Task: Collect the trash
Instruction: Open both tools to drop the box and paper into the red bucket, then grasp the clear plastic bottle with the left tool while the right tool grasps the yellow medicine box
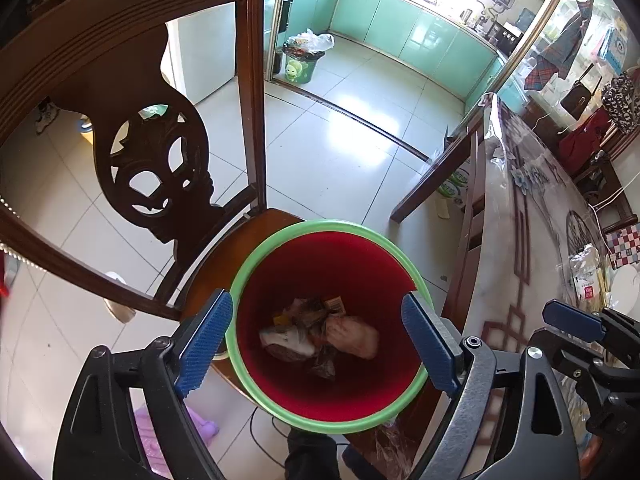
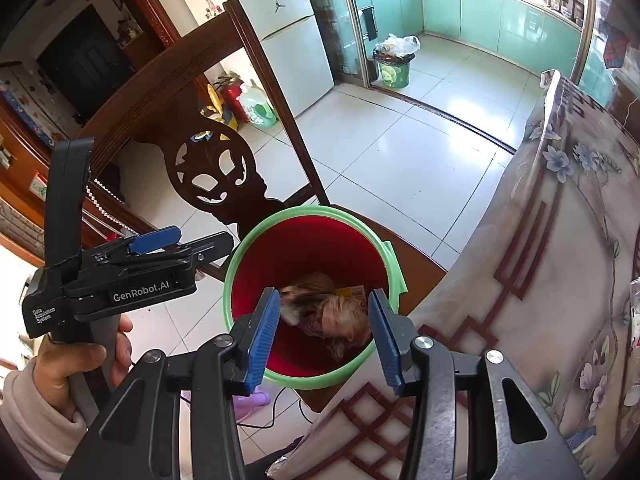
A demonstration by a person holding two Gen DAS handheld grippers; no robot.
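Observation:
A red bin with a green rim (image 1: pixel 320 225) stands on a wooden chair seat (image 1: pixel 224 256), beside the table. Crumpled wrappers and paper trash (image 1: pixel 320 332) lie at its bottom. My left gripper (image 1: pixel 316 298) hangs open above the bin, its blue pads spread about as wide as the rim, with nothing between them. My right gripper (image 2: pixel 324 296) is open too, over the near side of the bin (image 2: pixel 308 212). The trash (image 2: pixel 332 316) shows in the gap between its pads but lies down inside, untouched. A hand (image 2: pixel 80 352) holds the left gripper (image 2: pixel 160 240).
The carved chair back (image 1: pixel 156 168) rises behind the bin. A table under a floral cloth (image 2: pixel 560 260) runs along the right. A full green bin (image 2: pixel 394 66) stands in the kitchen doorway. A purple slipper (image 1: pixel 200 426) and a black cable lie on the tiled floor.

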